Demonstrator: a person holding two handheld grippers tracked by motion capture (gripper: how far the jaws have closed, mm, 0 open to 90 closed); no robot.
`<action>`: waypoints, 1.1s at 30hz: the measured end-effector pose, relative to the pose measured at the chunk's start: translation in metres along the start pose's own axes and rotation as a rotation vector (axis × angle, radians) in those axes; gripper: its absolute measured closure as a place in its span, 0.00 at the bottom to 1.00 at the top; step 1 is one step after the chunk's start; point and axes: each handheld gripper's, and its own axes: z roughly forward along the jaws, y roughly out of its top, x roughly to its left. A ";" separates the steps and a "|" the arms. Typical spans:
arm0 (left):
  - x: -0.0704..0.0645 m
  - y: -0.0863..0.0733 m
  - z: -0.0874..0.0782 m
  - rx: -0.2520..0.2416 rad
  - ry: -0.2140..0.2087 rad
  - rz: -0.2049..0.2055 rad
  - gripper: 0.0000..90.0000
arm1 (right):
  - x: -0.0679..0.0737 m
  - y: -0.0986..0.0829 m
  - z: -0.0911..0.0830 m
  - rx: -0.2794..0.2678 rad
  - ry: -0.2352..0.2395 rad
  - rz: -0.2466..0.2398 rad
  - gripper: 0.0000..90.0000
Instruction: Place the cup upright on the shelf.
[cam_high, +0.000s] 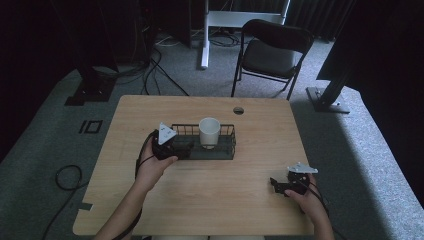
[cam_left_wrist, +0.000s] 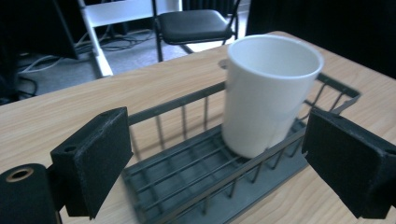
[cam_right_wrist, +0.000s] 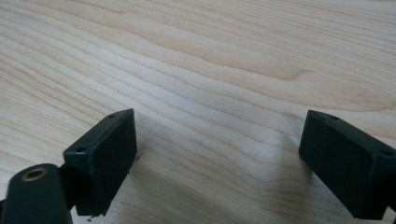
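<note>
standing upright inside the wire basket (cam_high: 227, 150), toward its middle, one white cup (cam_high: 209, 132) is sitting where the low rails are keeping it from sliding on the wooden table (cam_high: 200, 200). the left gripper (cam_left_wrist: 219, 158) is hovering at the basket's left end with its jaws spread wide and empty, facing the cup, probably lining up to straddle the basket or reach the cup. the right gripper (cam_high: 278, 185) is lying low near the table's right front corner, jaws released over bare wood, well apart from the basket, seemingly parked. counting: one cup, one basket, two grippers, one folding chair (cam_high: 270, 52) behind the table.
</note>
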 end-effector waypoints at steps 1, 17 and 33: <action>0.002 -0.002 -0.001 0.004 -0.003 -0.006 0.10 | 0.000 0.000 0.000 0.000 0.000 -0.001 0.12; 0.028 -0.036 -0.026 0.004 0.057 -0.078 0.10 | 0.000 0.000 0.000 0.001 0.000 -0.001 0.12; 0.042 -0.082 -0.039 0.081 0.089 -0.127 0.10 | 0.000 0.000 0.000 0.000 0.000 -0.002 0.12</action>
